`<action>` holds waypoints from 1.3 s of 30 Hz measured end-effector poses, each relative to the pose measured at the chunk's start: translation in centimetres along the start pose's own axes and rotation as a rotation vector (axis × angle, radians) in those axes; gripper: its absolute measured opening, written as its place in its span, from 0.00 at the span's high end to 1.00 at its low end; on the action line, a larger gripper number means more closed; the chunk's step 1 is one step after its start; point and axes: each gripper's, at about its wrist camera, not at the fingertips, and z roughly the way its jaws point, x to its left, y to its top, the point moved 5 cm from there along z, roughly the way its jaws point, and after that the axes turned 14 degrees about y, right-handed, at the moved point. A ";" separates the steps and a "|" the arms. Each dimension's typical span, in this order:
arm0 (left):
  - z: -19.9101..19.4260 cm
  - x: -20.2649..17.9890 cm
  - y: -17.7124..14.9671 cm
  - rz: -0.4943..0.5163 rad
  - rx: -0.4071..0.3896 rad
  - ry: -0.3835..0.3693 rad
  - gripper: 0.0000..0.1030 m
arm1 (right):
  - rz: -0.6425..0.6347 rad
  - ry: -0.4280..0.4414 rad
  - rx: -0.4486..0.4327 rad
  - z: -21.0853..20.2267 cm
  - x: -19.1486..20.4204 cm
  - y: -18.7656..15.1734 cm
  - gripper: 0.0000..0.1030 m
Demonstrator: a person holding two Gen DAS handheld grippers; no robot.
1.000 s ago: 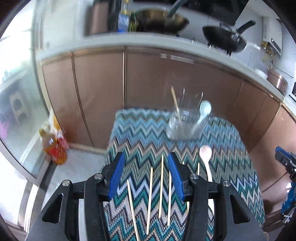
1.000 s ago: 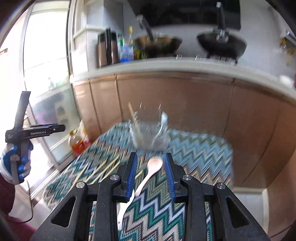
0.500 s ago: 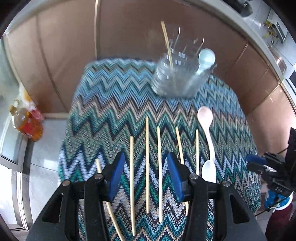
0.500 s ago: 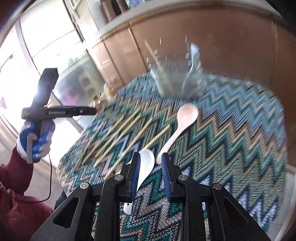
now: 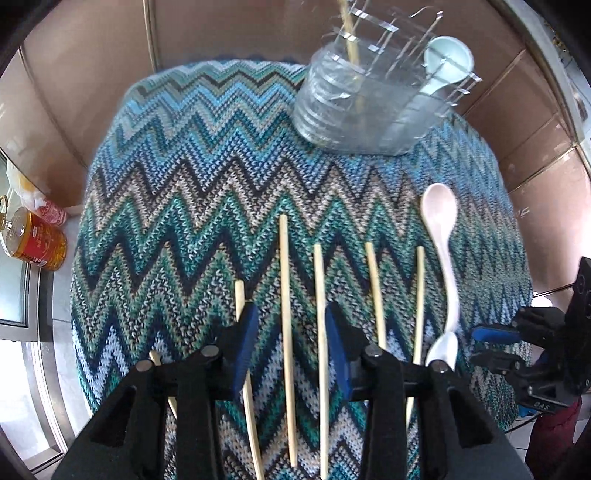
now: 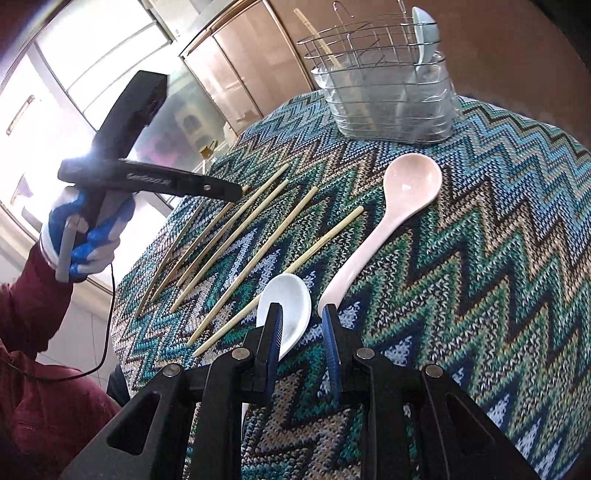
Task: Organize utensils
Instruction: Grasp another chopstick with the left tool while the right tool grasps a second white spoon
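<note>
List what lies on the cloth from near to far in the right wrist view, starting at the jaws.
White spoon → pink spoon → wire utensil holder at the far edge, with a pale blue spoon standing in it.

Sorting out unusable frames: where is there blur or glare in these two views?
Left wrist view: the utensil rack at the top is smeared by motion blur; the chopsticks stay sharp. Right wrist view: window glare washes out the gloved hand on the left; the pink spoon is crisp.
</note>
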 end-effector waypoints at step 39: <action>6.8 -5.3 6.5 0.107 0.117 0.079 0.79 | -0.161 0.165 0.252 4.8 -1.0 1.8 0.88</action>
